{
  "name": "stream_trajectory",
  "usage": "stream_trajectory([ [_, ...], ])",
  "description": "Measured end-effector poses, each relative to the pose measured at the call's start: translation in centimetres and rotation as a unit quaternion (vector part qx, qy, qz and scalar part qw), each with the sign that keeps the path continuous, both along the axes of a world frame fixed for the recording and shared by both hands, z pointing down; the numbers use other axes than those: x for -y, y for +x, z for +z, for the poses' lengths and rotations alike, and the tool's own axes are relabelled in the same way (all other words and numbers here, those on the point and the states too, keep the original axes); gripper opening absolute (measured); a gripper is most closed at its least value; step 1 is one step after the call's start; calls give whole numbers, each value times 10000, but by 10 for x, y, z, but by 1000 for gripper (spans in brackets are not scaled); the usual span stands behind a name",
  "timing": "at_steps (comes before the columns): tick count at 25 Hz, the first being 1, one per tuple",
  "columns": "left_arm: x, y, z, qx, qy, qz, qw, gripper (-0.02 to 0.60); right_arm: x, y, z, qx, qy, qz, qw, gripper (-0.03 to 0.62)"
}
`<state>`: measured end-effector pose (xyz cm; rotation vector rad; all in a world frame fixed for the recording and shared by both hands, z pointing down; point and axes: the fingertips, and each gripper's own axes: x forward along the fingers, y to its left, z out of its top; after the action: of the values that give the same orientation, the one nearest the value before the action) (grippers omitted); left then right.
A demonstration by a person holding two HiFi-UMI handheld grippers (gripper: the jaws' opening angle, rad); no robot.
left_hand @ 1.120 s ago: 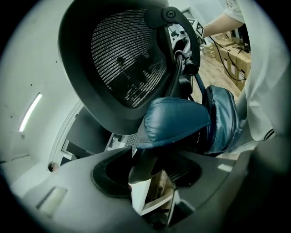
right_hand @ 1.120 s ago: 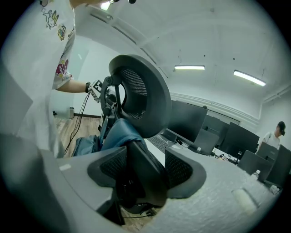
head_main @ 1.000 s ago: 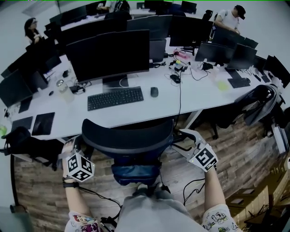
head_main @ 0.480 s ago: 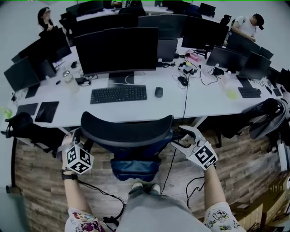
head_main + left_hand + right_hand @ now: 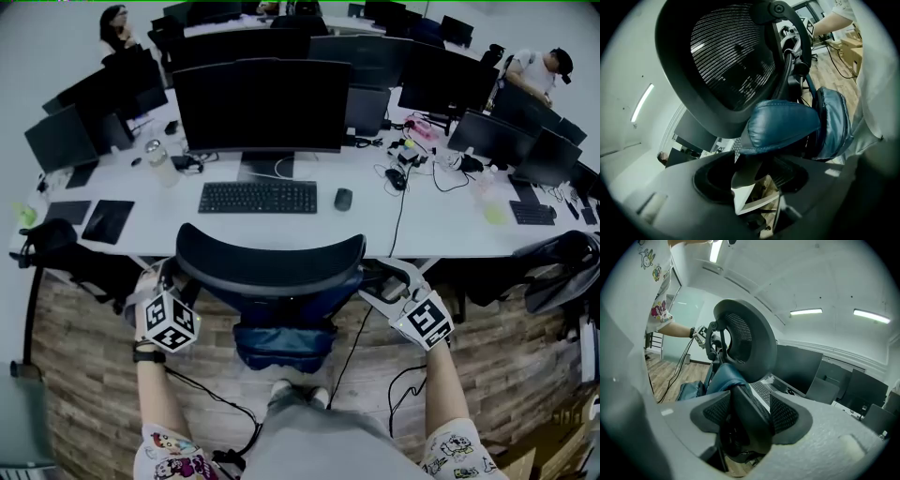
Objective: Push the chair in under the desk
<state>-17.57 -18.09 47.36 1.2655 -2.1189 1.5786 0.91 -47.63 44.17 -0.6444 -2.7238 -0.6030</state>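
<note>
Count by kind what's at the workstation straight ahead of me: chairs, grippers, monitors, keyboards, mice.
chair: 1
grippers: 2, left gripper and right gripper, one at each side of the chair
monitor: 1
keyboard: 1
mouse: 1
Total: 6

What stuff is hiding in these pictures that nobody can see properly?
Wheels of the black mesh-backed office chair: head view, hidden beneath its backrest and blue padded cushion.
The pale part between the jaws of the left claw: left gripper view, too close and blurry to name.
Letters on the flat black keyboard: head view, too small.
</note>
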Motion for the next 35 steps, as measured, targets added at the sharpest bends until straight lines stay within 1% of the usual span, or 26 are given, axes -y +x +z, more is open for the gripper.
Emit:
stream_trajectory([
  [4, 2, -8, -1, 60, 89, -67, 9999, 227, 6, -14, -1, -39, -5, -81, 10000, 264],
  [16, -2, -43, -2, 99, 100, -211, 9997, 234, 4, -54, -2, -30, -3, -121, 9999, 264],
  [20, -2, -42, -2, 149, 198, -136, 9996, 233, 7, -56, -2, -22, -21, -157, 9999, 268],
  [25, -3, -43, -4, 131, 181, -115, 9997, 233, 5, -57, -4, -8, -26, -181, 9998, 270],
  [35, 0, -41, -3, 188, 206, -79, 9996, 235, 8, -55, -2, 42, 30, -21, 10000, 273],
])
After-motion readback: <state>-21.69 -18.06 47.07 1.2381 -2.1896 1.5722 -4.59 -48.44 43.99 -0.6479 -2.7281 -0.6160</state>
